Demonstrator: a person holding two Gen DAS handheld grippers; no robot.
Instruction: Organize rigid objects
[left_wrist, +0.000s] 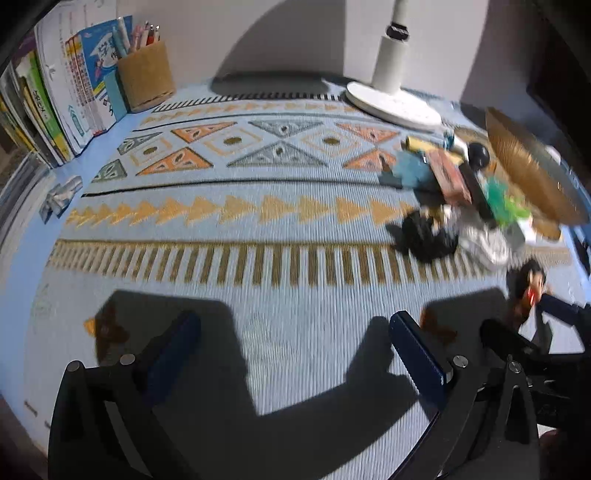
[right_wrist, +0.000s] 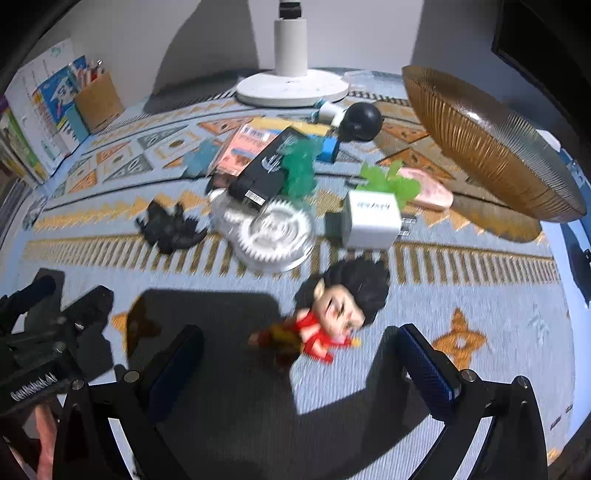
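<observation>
The toy pile (left_wrist: 454, 199) is pretty smeared in the left wrist view. Lamp (right_wrist: 291, 44) top is cut off, and the charger (right_wrist: 373, 219) label is unreadable.

A home study desk against a plain white wall. A patterned woven mat (left_wrist: 258, 206) covers the tabletop, with a row of upright books (left_wrist: 62, 99) and a cork pen holder (left_wrist: 146, 75) full of pens at the back left, and the round white base of a desk lamp (right_wrist: 291, 86) at the rear. Small household clutter lies near a ribbed amber bowl (right_wrist: 491, 147): a figurine (right_wrist: 332, 314), a white charger (right_wrist: 373, 219), plastic gears (right_wrist: 273, 230).
</observation>
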